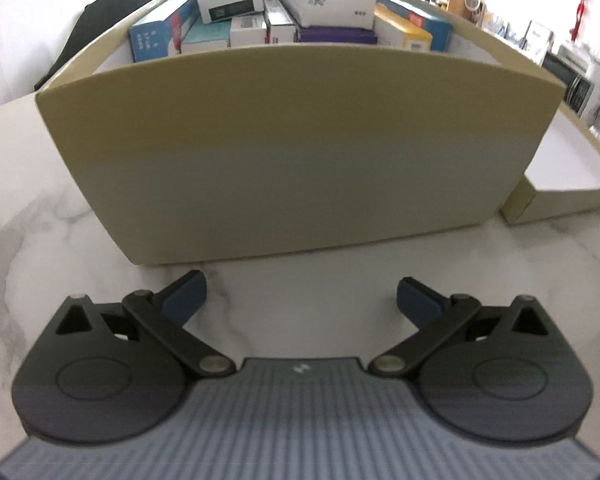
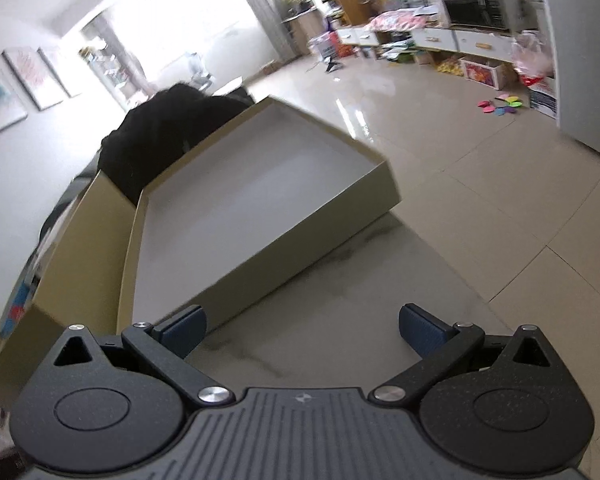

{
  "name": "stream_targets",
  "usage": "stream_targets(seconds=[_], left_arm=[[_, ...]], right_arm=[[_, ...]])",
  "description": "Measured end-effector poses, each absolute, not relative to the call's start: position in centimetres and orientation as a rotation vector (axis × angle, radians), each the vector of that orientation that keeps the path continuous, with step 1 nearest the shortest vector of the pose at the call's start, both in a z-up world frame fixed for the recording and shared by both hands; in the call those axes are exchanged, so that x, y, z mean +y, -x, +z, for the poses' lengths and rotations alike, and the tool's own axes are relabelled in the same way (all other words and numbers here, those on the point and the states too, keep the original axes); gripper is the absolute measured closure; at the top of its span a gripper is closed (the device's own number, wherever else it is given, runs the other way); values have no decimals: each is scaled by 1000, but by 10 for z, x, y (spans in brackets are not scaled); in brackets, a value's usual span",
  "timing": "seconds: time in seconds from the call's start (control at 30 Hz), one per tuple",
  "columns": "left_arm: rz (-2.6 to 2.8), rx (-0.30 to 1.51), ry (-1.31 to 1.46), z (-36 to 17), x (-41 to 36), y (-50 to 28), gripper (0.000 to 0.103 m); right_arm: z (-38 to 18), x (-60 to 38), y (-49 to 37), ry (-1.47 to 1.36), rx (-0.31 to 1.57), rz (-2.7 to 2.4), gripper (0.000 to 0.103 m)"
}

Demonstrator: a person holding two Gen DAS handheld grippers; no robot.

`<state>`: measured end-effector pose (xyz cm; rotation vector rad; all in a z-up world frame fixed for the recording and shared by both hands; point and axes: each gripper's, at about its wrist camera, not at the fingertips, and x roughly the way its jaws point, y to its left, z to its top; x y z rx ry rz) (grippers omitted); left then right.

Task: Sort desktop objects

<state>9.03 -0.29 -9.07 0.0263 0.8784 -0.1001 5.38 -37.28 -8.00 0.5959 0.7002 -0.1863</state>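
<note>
- Left wrist view, far left of the frame: bare marbled tabletop (image 1: 40, 216); a dark rounded shape behind it in the upper left, too blurred to identify.
- Left wrist view, centre: a tall tan cardboard box (image 1: 292, 160) stands on the tabletop directly ahead of the left claw (image 1: 300, 300). Its near wall fills the middle of the frame and blocks the way forward.
- Inside the box, along the upper edge of the frame: packed small cartons, including a blue carton (image 1: 156, 36) at left, a white carton (image 1: 328, 2) lying on top at centre, and a yellow carton (image 1: 406, 32) at right.
- Left claw: released, jaws spread wide, nothing between them, short of the box wall and not touching it.
- Left wrist view, right edge: a shallow tan tray (image 1: 560, 196) with a white inside, just beside the box.
- Right wrist view, left edge: the tall box wall, touching or nearly touching the tray; which, cannot be told.
- Right wrist view, centre: the tray, white inside, nothing in it; a dark bulky shape behind it.
- Right claw (image 2: 302, 330): released, jaws wide apart, holding nothing, over the tabletop near the tray's near corner.
- Right wrist view, right side: tiled floor (image 2: 480, 184) beyond the tabletop edge; cluttered cabinets in the upper right.
</note>
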Motion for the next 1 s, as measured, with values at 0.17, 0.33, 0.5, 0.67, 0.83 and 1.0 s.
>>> stream_targets(seconds=[0.17, 0.33, 0.5, 0.67, 0.83, 1.0], left_arm=[[-97, 899, -29, -90, -4, -93, 0], [-94, 910, -29, -89, -4, -93, 0], [-93, 900, -31, -90, -4, -91, 0], [-97, 895, -34, -91, -3, -89, 0], [-97, 877, -33, -92, -3, -86, 0], [-96, 853, -34, -94, -3, -82, 0]], right_arm=[[-77, -389, -62, -612, 708, -167, 0], [-78, -419, -76, -692, 691, -170, 0], [-81, -443, -90, -795, 676, -162, 1], [-93, -459, -102, -888, 678, -151, 7], [-104, -466, -113, -934, 695, -158, 15], [-113, -471, -119, -956, 717, -174, 25]])
